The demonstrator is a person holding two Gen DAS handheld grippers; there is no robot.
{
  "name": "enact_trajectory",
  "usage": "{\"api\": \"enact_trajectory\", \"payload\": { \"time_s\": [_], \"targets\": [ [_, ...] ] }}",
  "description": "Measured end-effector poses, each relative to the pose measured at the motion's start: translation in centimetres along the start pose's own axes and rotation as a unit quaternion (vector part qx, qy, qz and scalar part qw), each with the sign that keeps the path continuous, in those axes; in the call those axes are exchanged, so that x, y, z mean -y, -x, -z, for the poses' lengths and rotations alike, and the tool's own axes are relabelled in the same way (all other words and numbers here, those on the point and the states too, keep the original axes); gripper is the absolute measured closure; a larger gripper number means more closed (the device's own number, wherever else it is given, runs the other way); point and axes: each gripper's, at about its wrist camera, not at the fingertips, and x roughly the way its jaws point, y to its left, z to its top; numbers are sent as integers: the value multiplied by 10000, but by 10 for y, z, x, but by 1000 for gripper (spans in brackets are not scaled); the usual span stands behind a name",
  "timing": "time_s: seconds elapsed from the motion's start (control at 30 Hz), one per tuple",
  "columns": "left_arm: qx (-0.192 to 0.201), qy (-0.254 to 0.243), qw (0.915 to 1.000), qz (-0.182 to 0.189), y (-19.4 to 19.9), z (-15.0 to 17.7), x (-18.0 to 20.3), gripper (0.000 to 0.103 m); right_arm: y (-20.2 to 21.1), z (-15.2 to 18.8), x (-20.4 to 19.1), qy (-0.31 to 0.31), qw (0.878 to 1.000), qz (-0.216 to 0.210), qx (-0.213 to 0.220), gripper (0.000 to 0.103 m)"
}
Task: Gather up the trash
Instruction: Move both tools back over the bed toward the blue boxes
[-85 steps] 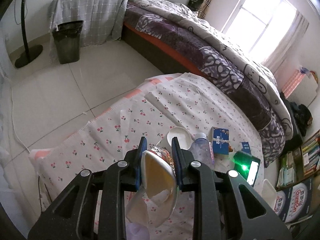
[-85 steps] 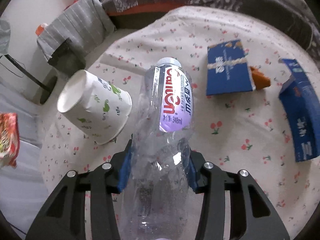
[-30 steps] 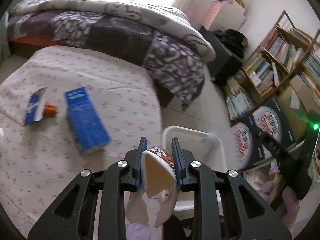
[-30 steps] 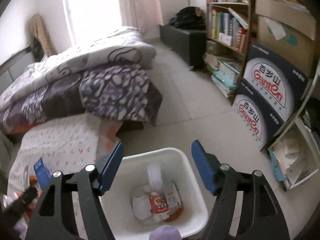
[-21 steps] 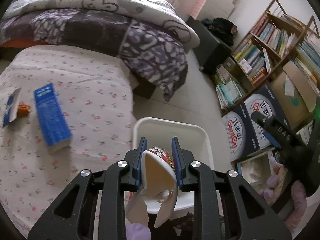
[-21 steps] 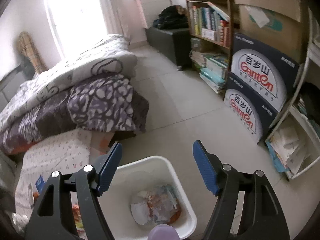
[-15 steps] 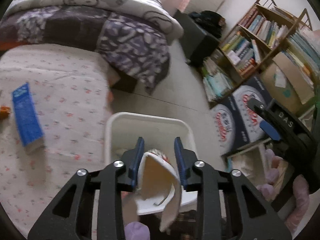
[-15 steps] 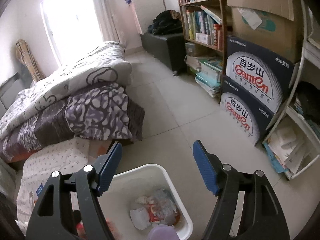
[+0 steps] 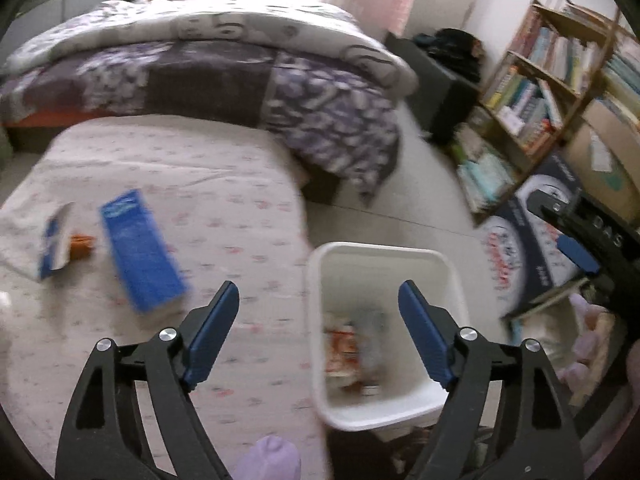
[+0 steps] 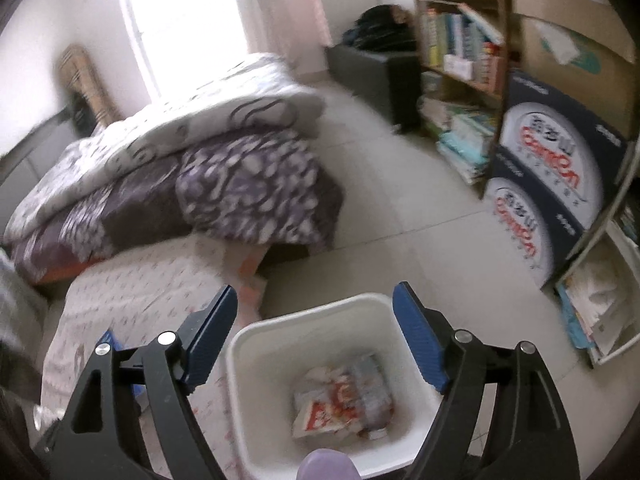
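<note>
A white trash bin (image 9: 316, 304) stands on the floor beside the flowered table cloth (image 9: 200, 184); it also shows in the right wrist view (image 10: 240, 380). Inside lie a red and white wrapper (image 10: 332, 404) and a clear bottle (image 9: 374, 336). My left gripper (image 9: 319, 320) is open and empty above the bin's left rim. My right gripper (image 10: 314, 322) is open and empty above the bin. A blue box (image 9: 140, 256) and a torn blue packet (image 9: 54, 240) with an orange piece (image 9: 82, 242) lie on the cloth.
A bed with a purple patterned quilt (image 9: 240, 72) lies behind the table. A bookshelf (image 10: 460, 40) and dark printed cartons (image 10: 552, 184) stand at the right. Tiled floor (image 10: 400, 200) lies between bed and shelf.
My left gripper has opened and the wrapper it held now lies in the bin. The left view has swung back toward the table. The right gripper stays open above the bin.
</note>
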Motion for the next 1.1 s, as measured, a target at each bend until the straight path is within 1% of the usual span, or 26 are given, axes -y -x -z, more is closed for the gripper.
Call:
{"api": "enact_trajectory", "payload": {
  "time_s": [0.07, 0.13, 0.17, 0.27, 0.3, 0.37, 0.4, 0.5, 0.53, 0.6, 0.63, 0.67, 0.7, 0.73, 0.77, 0.8, 0.83, 0.9, 0.93, 0.97, 1.0, 1.03, 1.07, 1.1],
  "targets": [
    [5, 32, 9999, -164, 5, -3, -12, 21, -3, 7, -17, 183, 9997, -102, -114, 24],
    [20, 98, 9983, -576, 12, -1, -33, 18, -4, 14, -36, 402, 9989, -159, -178, 24],
    [19, 116, 9976, -689, 13, -3, -38, 17, -5, 18, -45, 503, 9984, -189, -201, 24],
    [23, 249, 9926, -1184, 25, -3, -71, 16, -7, 29, -69, 726, 9966, -274, -288, 24],
    [28, 262, 9922, -1217, 28, -4, -75, 16, -8, 32, -77, 781, 9959, -309, -325, 24],
    [49, 360, 9866, -1592, 36, -2, -103, 15, -10, 38, -91, 881, 9947, -366, -387, 24],
    [50, 369, 9860, -1627, 36, -1, -108, 14, -11, 41, -98, 944, 9939, -391, -419, 24],
    [130, 411, 9738, -2234, 48, 1, -142, 13, -13, 51, -118, 1106, 9916, -463, -487, 24],
    [139, 405, 9727, -2282, 50, 3, -147, 12, -13, 54, -125, 1167, 9907, -481, -509, 23],
    [196, 375, 9652, -2581, 57, 6, -161, 12, -16, 59, -136, 1249, 9893, -511, -545, 22],
    [270, 346, 9540, -2964, 64, 6, -178, 11, -17, 62, -143, 1296, 9885, -530, -569, 21],
    [287, 344, 9510, -3058, 67, 7, -181, 11, -18, 64, -147, 1328, 9880, -538, -585, 21],
    [315, 356, 9444, -3253, 72, 7, -192, 11, -20, 67, -153, 1378, 9870, -553, -614, 21],
    [323, 399, 9396, -3383, 75, 8, -202, 11, -22, 70, -159, 1423, 9860, -576, -649, 21],
    [320, 432, 9385, -3410, 76, 9, -208, 10, -23, 72, -164, 1452, 9853, -593, -671, 21],
    [299, 571, 9348, -3493, 80, 8, -224, 10, -25, 75, -170, 1495, 9844, -617, -695, 21],
    [293, 601, 9343, -3500, 82, 8, -228, 9, -26, 77, -174, 1531, 9836, -636, -706, 21],
    [138, 961, 9308, -3524, 85, 8, -262, 9, -28, 83, -186, 1646, 9813, -685, -729, 21],
    [19, 1116, 9311, -3473, 83, 8, -277, 8, -29, 86, -191, 1701, 9802, -703, -735, 21],
    [-27, 1171, 9316, -3441, 83, 9, -283, 8, -31, 90, -198, 1776, 9786, -733, -737, 21],
    [-192, 1355, 9329, -3331, 80, 11, -299, 8, -31, 92, -203, 1829, 9775, -752, -739, 21],
    [-227, 1390, 9332, -3307, 80, 11, -305, 8, -32, 95, -208, 1888, 9761, -777, -743, 21],
    [-399, 1595, 9349, -3144, 75, 14, -322, 8, -33, 98, -214, 1964, 9742, -814, -754, 21],
    [-508, 1720, 9370, -2999, 68, 16, -331, 8, -35, 103, -221, 2061, 9716, -865, -776, 21]
  ]
}}
